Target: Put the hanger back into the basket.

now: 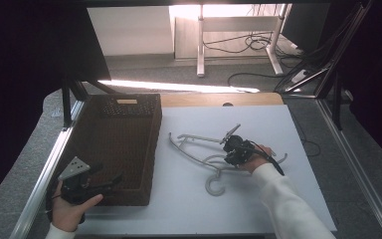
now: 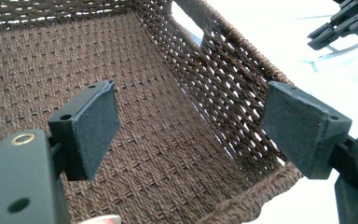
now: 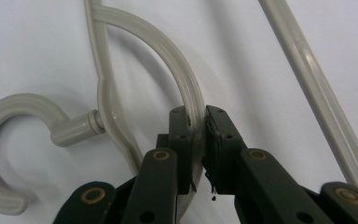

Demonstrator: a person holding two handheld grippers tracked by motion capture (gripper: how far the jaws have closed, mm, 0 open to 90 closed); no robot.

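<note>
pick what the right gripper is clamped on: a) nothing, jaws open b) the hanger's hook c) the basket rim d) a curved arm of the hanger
d: in the right gripper view the right gripper has its jaws shut on a curved arm of the hanger, with the hook lying free off to the side and the basket away by the left gripper.

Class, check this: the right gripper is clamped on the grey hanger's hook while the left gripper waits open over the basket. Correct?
Not quite. The right gripper clamps the grey hanger's curved arm, not its hook, as the right gripper view shows. The left gripper does wait open over the basket.
</note>
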